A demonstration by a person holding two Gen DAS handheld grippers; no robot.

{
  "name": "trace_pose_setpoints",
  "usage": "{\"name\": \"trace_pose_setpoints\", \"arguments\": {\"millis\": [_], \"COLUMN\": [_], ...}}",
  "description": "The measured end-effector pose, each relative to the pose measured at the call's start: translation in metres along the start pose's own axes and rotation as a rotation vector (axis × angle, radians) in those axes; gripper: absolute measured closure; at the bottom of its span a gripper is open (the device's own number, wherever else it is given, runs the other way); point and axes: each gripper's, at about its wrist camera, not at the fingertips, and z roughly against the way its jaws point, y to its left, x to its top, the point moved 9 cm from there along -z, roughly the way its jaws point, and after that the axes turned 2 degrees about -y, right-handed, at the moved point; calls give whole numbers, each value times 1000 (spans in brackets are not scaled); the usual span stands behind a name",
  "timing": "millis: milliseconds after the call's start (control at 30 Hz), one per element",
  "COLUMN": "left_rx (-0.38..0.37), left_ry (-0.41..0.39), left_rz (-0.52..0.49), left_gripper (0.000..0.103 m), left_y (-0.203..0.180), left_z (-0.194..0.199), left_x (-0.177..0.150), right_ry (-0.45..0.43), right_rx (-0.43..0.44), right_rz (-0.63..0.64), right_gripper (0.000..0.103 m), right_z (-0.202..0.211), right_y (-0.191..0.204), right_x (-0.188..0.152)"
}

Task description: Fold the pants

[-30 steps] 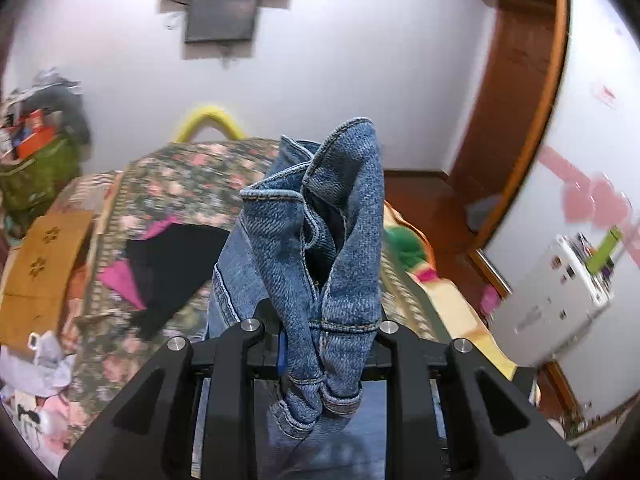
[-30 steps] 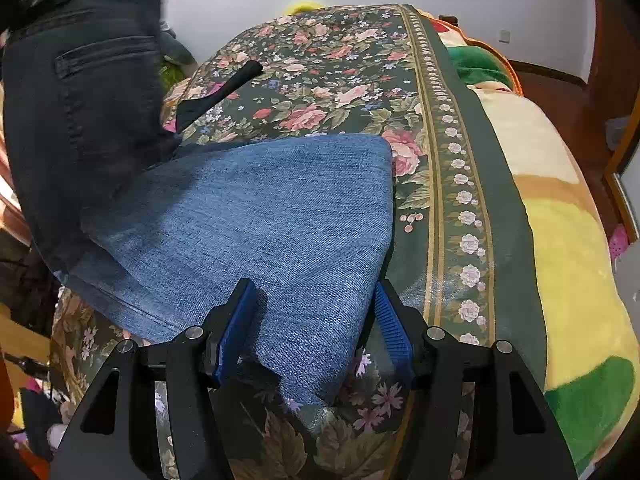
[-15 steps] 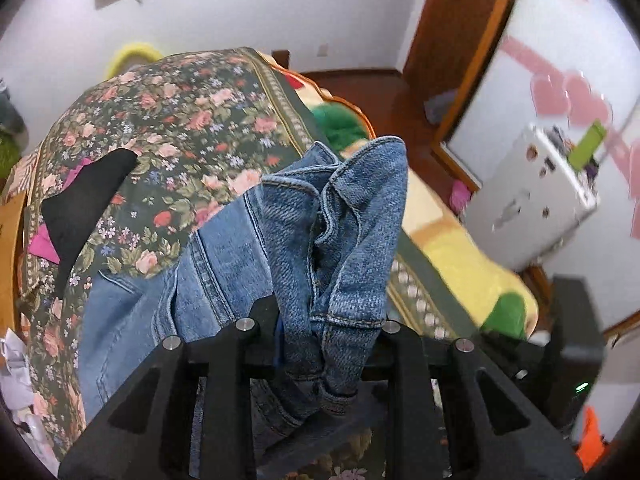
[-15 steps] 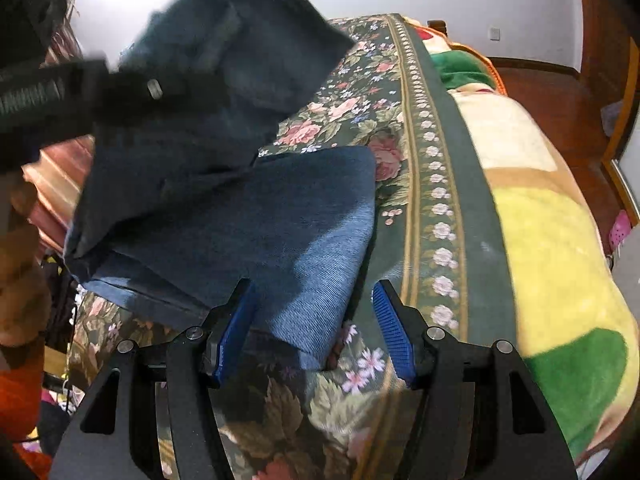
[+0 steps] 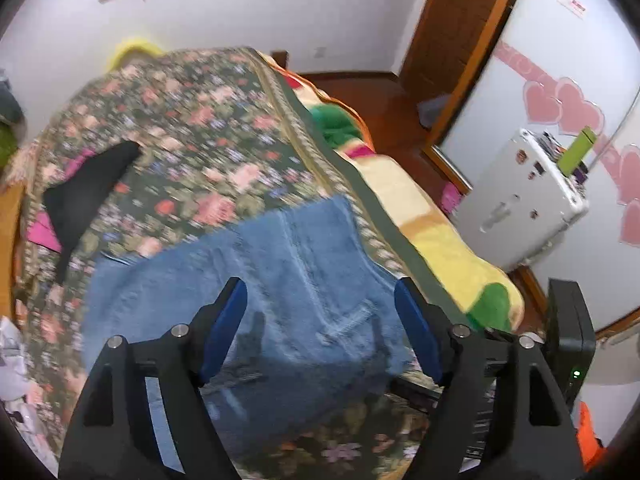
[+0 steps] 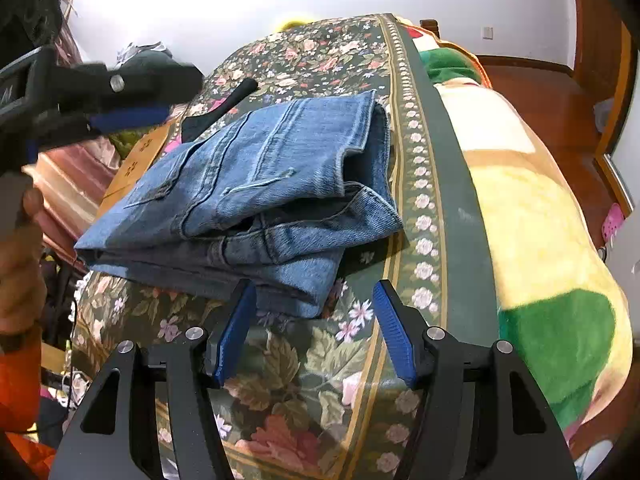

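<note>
The blue jeans (image 6: 256, 196) lie folded in a stack on the floral bedspread (image 6: 316, 56), waistband layers towards the bed's right border. They also show in the left wrist view (image 5: 256, 280), blurred, flat under the gripper. My left gripper (image 5: 320, 320) is open and empty above the jeans; it also shows at the upper left of the right wrist view (image 6: 120, 100). My right gripper (image 6: 312, 328) is open and empty, just in front of the near edge of the stack.
A black garment (image 5: 84, 196) on something pink lies on the far left of the bed. A yellow and green blanket (image 6: 532, 240) hangs over the right side. A white appliance (image 5: 524, 196) and a wooden door (image 5: 452, 40) stand to the right. A person's hand (image 6: 20, 264) is at the left.
My left gripper has let go of the bunched jeans end and opened; that end now lies folded on the rest of the jeans. My right gripper stays open near the front edge.
</note>
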Motion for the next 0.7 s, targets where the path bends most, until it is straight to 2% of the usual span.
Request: {"name": "trace_pose_setpoints", "arguments": {"millis": [67, 167, 333, 467, 533, 700], "left_rx": [65, 170, 313, 406, 414, 451], "left_ry": [-41, -80, -63, 11, 55, 233], "left_rz": [-14, -21, -25, -12, 7, 55], "left_gripper": [18, 12, 9, 8, 8, 8], "left_y": [17, 52, 117, 175, 197, 254], "left_z": [9, 16, 12, -12, -27, -80], "left_x": [7, 18, 27, 25, 21, -6], "right_ry": [4, 15, 33, 39, 39, 43], "right_rx": [4, 19, 35, 22, 10, -8], "right_rz": [1, 3, 17, 20, 21, 13], "right_gripper": [46, 46, 46, 38, 37, 37], "right_z": [-2, -5, -15, -21, -23, -27], "right_y": [2, 7, 17, 18, 17, 14], "right_x": [-2, -3, -3, -1, 1, 5]}}
